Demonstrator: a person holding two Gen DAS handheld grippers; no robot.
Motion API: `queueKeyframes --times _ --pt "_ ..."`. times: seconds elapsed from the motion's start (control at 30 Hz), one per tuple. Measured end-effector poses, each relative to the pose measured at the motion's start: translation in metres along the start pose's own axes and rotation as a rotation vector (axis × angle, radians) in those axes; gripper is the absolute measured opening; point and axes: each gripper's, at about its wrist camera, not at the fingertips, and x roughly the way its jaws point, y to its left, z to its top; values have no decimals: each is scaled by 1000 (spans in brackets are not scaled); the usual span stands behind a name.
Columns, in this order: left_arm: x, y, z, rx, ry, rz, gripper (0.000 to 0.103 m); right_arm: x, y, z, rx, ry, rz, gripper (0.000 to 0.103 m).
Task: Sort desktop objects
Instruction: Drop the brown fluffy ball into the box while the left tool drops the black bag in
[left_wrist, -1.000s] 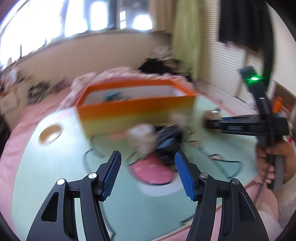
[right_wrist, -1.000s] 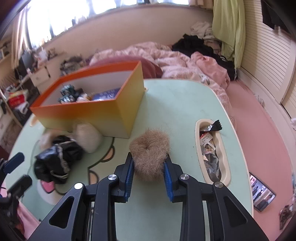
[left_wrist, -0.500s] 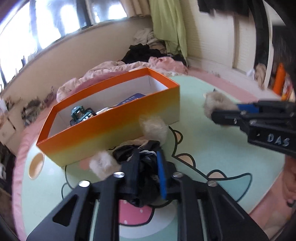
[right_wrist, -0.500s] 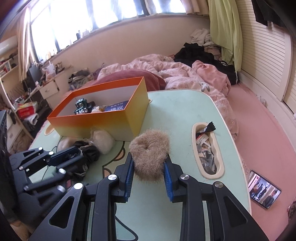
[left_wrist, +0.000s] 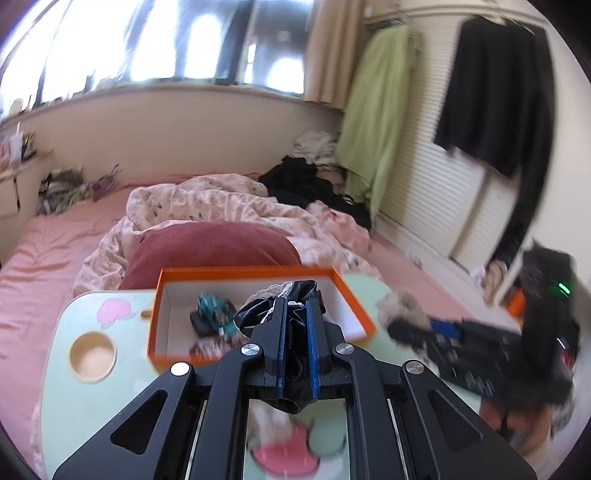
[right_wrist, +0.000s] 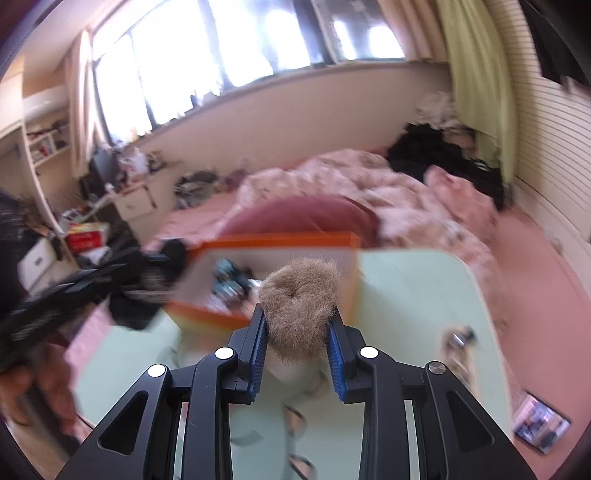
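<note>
Left claw (left_wrist: 295, 317): jaws closing, nearly together, blue pads pinching a black scrunchie (left_wrist: 291, 295) with white lace trim. The scrunchie is clear of the desk (left_wrist: 62, 387), in front of the orange box (left_wrist: 351, 306) in the left view; whether it is above the box opening I cannot tell.

Right claw (right_wrist: 295, 332): narrow, pads pressed on either side of a tan furry scrunchie (right_wrist: 299, 306), also off the desk, on the near side of the box and toward its right end in the right view.

The box sits at the far edge of the desk, open-topped. Inside it: a teal toy (left_wrist: 214, 310), toward the left half, plus other small items too blurred to name.

Left of the box, a round cup recess (left_wrist: 92, 354) in the desk top. Behind the box, a bed with a red pillow (left_wrist: 210, 251) and a pink quilt (left_wrist: 207, 203).

Right view is motion-blurred; a hand (right_wrist: 40, 391) shows at the lower left edge, behind the blurred left claw.
</note>
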Motion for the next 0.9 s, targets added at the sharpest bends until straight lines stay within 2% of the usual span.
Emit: queueKeyframes --times 0.07,0.1,0.13,0.17,0.2,0.27,0.33,0.4,0.43,0.47,0.53,0.6,0.7,0.77,0.83,0.87,0.9 --pt "17 10 7 -51 -21 31 14 17 7 12 -2 8 17 29" --pt "27 14 7 -68 -25 54 17 25 8 16 0 12 18 34" --pt "38 19 4 -87 -27 90 25 33 8 19 7 16 15 40" --pt "45 24 0 -107 -12 125 27 41 6 19 22 29 13 59" --pt "47 28 -4 -121 0 128 27 49 4 16 43 48 29 64" --pt "40 35 -18 -159 -18 95 27 52 -1 8 64 63 57 64" --pt "23 37 -30 -160 -47 83 28 42 -3 -3 57 40 54 64" --pt "6 33 -41 -139 -57 94 49 27 0 -13 21 10 36 65" --pt "-3 30 -48 -128 -55 105 69 20 3 -19 4 3 26 68" --pt "-11 28 -55 -121 -48 113 81 12 6 -27 -9 6 8 75" --pt "-22 22 -70 -108 -9 102 81 5 9 -40 -27 30 -36 77" --pt "-21 19 -85 -95 74 96 81 4 14 -61 -60 84 -123 78" --pt "-4 15 -109 -75 183 138 82 13 11 -84 -64 175 -194 80" --pt "11 11 -119 -55 236 170 82 23 3 -96 -25 239 -208 80" --pt "28 12 -128 -48 310 213 82 23 2 -103 -36 217 -255 90" --pt "29 9 -130 -15 293 254 84 26 3 -108 -45 228 -298 103" --pt "31 7 -132 0 307 295 86 26 3 -111 -52 217 -310 103"
